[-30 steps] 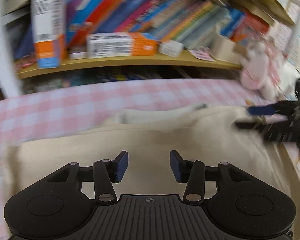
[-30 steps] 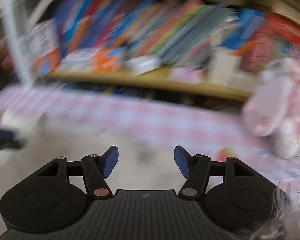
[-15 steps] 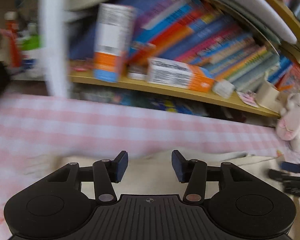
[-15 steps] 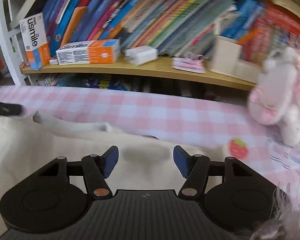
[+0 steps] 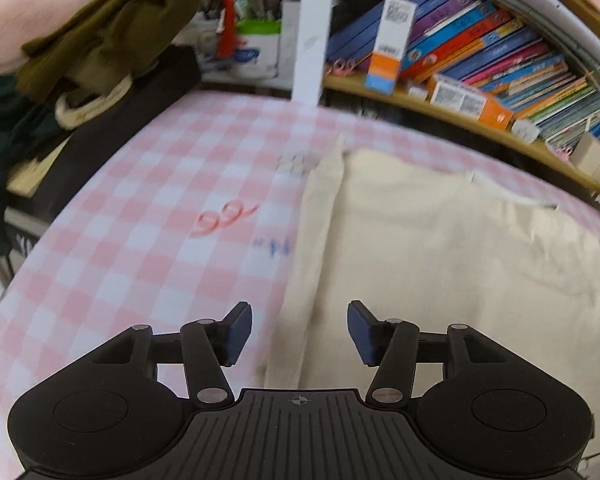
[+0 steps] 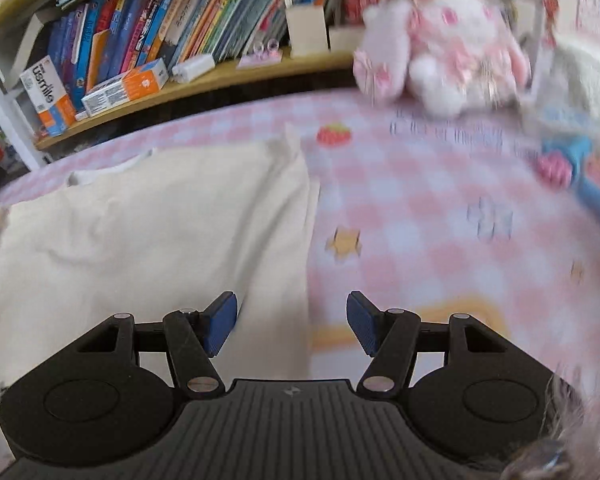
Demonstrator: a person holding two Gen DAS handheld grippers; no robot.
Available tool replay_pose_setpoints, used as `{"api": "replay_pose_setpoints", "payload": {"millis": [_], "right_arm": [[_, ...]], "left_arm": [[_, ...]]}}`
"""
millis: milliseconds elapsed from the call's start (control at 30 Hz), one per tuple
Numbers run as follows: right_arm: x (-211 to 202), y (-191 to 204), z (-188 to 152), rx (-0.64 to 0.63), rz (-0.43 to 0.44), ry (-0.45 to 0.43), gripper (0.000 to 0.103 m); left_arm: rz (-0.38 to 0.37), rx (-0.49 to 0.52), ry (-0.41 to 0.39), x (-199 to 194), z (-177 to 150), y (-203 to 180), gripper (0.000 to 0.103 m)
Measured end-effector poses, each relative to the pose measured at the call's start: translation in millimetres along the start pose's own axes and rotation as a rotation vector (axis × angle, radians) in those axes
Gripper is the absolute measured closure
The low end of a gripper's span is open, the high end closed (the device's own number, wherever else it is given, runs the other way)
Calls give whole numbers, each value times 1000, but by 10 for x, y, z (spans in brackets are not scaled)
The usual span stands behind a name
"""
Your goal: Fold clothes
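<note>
A cream garment [image 5: 452, 248] lies flat on the pink checked cloth [image 5: 160, 216], its sides folded in to straight edges. In the left wrist view my left gripper [image 5: 299, 332] hovers above the garment's left edge with its jaws opening, and nothing is between the blue pads. In the right wrist view the same cream garment [image 6: 148, 232] fills the left half. My right gripper [image 6: 291, 323] stands open over the garment's right edge, with nothing between its pads. Neither gripper shows in the other's view.
A wooden shelf [image 5: 440, 114] of books and boxes runs along the far side. Dark and olive clothes [image 5: 100, 40] are piled at the far left by a white post [image 5: 314, 28]. A pink plush toy [image 6: 440, 56] sits at the far right on the checked cloth [image 6: 420, 216].
The left gripper swung left from over the garment's middle to its left edge and opened wider. The right gripper swung right to the right edge, and the plush toy moved toward the middle of its view.
</note>
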State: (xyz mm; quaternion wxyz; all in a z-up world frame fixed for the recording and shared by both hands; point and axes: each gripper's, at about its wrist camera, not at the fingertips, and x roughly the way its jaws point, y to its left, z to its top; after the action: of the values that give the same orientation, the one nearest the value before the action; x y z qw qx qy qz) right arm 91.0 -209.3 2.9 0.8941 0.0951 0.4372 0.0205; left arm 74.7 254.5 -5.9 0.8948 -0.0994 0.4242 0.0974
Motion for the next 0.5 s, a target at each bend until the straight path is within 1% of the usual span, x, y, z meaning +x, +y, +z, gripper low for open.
{"api": "replay_pose_setpoints", "payload": {"millis": [67, 133, 200, 233, 267, 300, 333, 367, 433, 500], "right_arm": [[1, 6, -93, 11, 13, 21, 44], [2, 29, -136, 1, 21, 25, 48], [0, 53, -176, -12, 27, 26, 55], [4, 60, -181, -19, 33, 26, 64], [0, 67, -181, -22, 41, 26, 76], [-6, 74, -180, -24, 50, 26, 83], [-12, 82, -180, -26, 59, 26, 90], [-19, 89, -179, -28, 68, 26, 93], [-46, 115, -180, -40, 82, 17, 95], [-79, 131, -182, -61, 85, 1, 95]], "left_arm": [[2, -19, 20, 43, -38, 34, 50], [5, -15, 33, 87, -62, 21, 50], [3, -3, 35, 123, -79, -20, 51], [2, 4, 36, 140, -88, -40, 54], [4, 10, 36, 139, -96, -66, 55], [1, 11, 40, 131, -94, -84, 56], [-11, 9, 47, 117, -92, -97, 64], [-31, 8, 59, 96, -82, -109, 79], [-55, 9, 51, 15, -65, -120, 95], [-73, -4, -25, -180, -35, -114, 97]]}}
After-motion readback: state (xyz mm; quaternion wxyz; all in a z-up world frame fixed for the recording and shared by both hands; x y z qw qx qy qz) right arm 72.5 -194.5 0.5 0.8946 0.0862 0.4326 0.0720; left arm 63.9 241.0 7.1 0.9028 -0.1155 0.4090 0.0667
